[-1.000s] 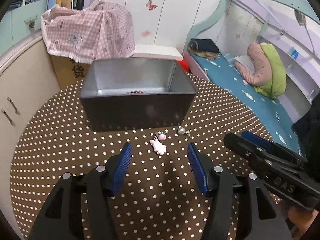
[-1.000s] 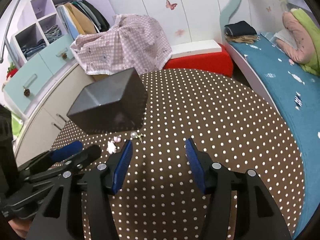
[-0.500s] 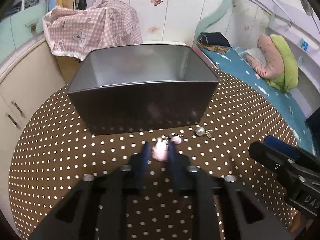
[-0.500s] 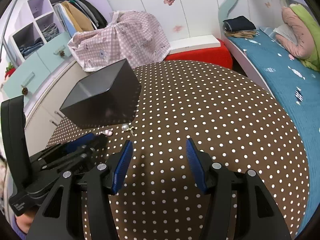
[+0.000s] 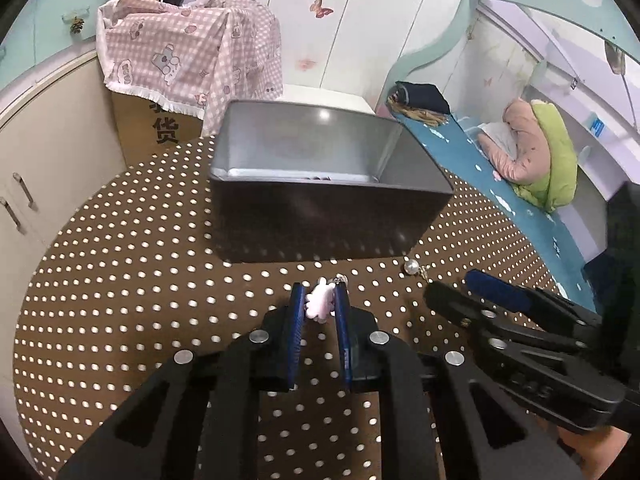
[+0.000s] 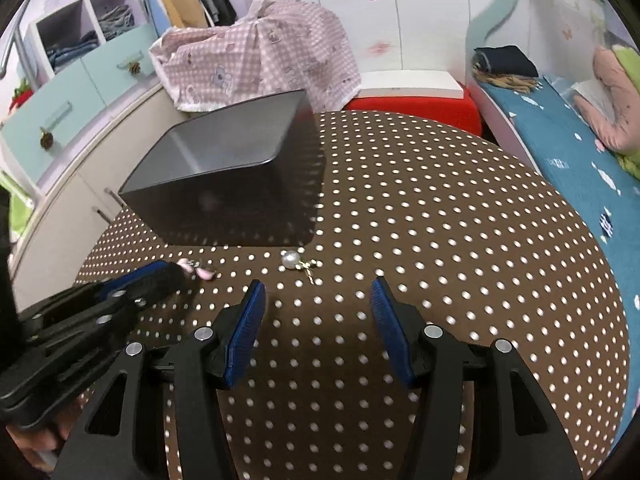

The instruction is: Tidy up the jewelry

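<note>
My left gripper [image 5: 319,300] is shut on a pale pink charm [image 5: 320,301], just in front of the dark metal box [image 5: 320,220] on the dotted brown table. In the right wrist view the left gripper [image 6: 176,276] shows at the left with the pink charm [image 6: 200,270] at its tips. A pearl earring with a gold hook [image 5: 412,267] lies on the cloth at the box's right corner; it also shows in the right wrist view [image 6: 291,259]. My right gripper [image 6: 316,300] is open and empty, a little short of the pearl; it shows in the left wrist view [image 5: 448,292].
The open box [image 6: 216,160] has something small on its floor. A pink checked cloth [image 5: 184,52] covers a carton behind the table. A red stool with a white board [image 6: 412,100] stands beyond the table. A bed [image 5: 500,184] runs along the right.
My left gripper moved forward and closed on the pink charm. My right gripper came closer to the pearl earring and stayed open.
</note>
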`<state>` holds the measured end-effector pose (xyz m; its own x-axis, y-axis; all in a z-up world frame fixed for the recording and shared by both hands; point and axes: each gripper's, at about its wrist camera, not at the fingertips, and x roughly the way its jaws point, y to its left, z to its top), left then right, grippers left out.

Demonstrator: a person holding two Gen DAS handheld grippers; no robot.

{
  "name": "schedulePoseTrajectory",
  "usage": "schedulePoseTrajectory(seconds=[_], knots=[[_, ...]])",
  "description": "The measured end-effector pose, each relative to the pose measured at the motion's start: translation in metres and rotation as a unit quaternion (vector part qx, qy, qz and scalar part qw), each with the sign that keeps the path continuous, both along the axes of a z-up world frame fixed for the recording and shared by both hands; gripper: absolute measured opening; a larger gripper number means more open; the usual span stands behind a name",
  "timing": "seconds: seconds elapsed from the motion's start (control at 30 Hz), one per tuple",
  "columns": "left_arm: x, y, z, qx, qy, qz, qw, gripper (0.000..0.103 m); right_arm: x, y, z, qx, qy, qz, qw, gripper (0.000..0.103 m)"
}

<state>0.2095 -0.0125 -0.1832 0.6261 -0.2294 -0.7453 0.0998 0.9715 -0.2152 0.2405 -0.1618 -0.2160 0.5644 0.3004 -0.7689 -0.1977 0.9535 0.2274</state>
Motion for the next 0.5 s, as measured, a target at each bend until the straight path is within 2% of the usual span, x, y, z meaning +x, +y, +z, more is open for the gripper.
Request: schedulePoseTrajectory(seconds=[0.37,0.4,0.47,0.5], knots=[[-0.002,0.019,0.005,0.008,-0.009,0.014,0.9998,0.014,0.018,0.03,-0.004,-0.052,-0.009,0.01,0.999,0.053],[-0.002,0.019,0.005,0.008,-0.01,0.013,0.9998,0.014,0.018,0.032,-0.004,-0.061,-0.011,0.011,0.998,0.05],[-0.002,0.02,0.005,0.007,-0.01,0.012,0.9999,0.014,0.018,0.038,-0.004,-0.084,-0.018,0.017,0.996,0.026],[-0.001,0.02,0.006,0.008,-0.011,0.011,0.9998,0.014,0.018,0.038,-0.004,-0.079,-0.017,0.023,0.996,0.021]])
